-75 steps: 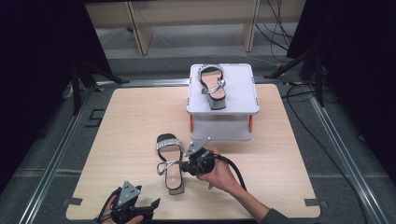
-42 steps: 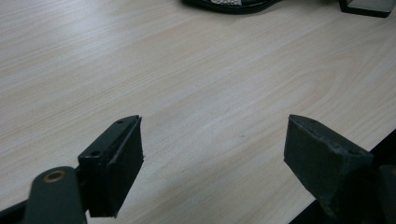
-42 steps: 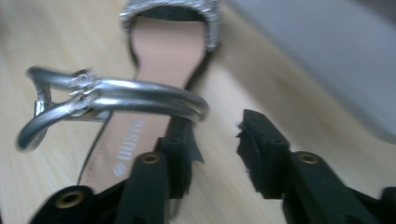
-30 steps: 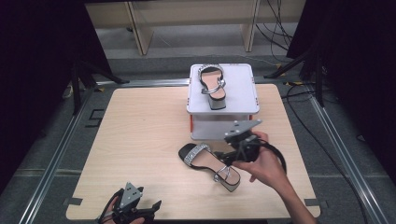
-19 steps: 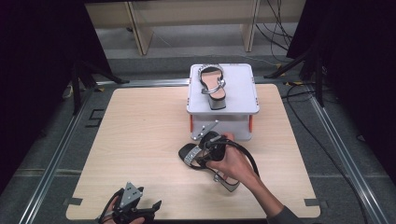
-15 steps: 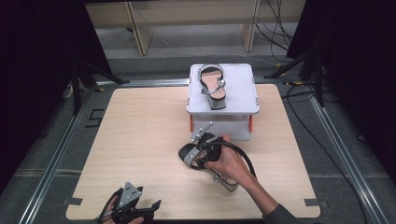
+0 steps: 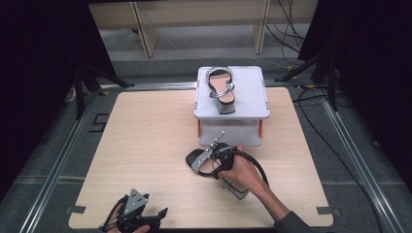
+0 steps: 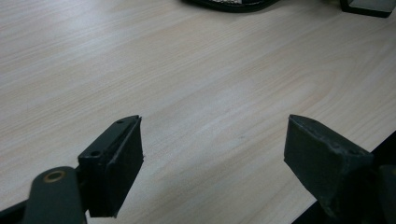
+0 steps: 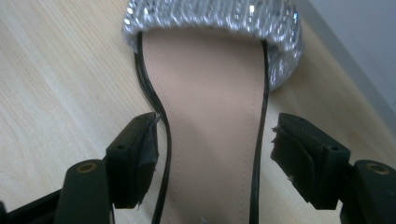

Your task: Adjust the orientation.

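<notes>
A sandal with a glittery silver toe strap and block heel lies flat on the wooden table, just in front of the white box. My right gripper hangs low over it. In the right gripper view the tan insole lies between my open jaws; they have just been opening wider, and neither pad presses on it. My left gripper rests at the table's near left edge, open, with bare wood between its fingers.
A white box stands at the back of the table with a matching sandal on top. Metal rails run along the table's sides. Cables and dark stands lie on the floor to the right.
The sandal now lies further right, in front of the box, set down by the right gripper. That gripper has since come left and down over it. The left gripper has stayed put.
</notes>
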